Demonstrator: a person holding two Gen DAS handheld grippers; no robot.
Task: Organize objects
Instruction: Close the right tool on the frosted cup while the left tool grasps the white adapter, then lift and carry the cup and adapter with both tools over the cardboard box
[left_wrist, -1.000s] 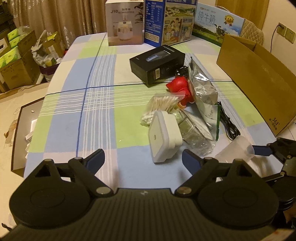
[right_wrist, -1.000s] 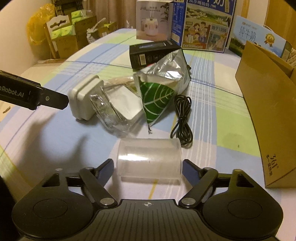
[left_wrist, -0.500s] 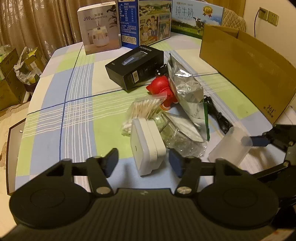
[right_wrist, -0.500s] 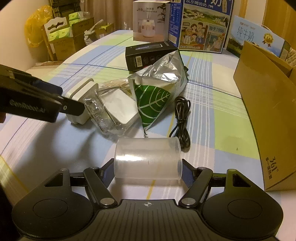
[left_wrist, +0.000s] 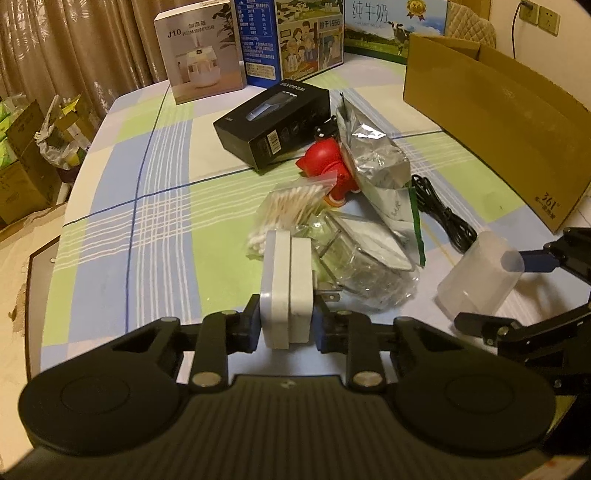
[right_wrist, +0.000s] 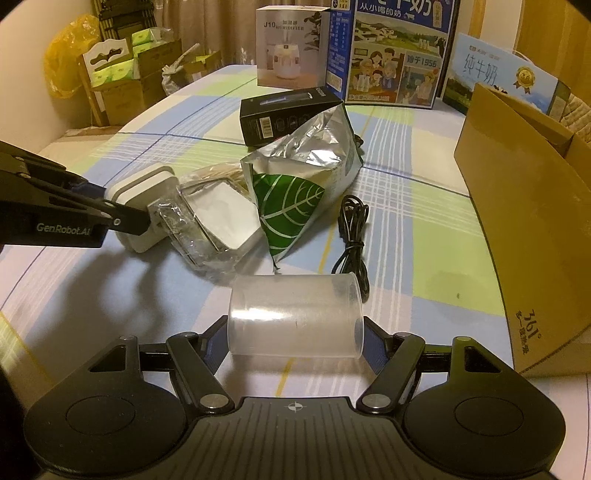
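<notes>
Since the earlier frame, the left tongs (left_wrist: 286, 326) are closed onto the white charger (left_wrist: 284, 291). Between the right tongs (right_wrist: 293, 341), the clear cup (right_wrist: 295, 315) is held sideways.

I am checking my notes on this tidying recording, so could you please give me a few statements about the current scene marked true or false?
1. The left gripper is shut on the white adapter. True.
2. The clear plastic cup stands upright. False: it lies on its side between the right gripper fingers.
3. The black cable lies on the tablecloth right of the foil bag. True.
4. The red toy sits inside the cardboard box. False: it is on the table beside the black box.
</notes>
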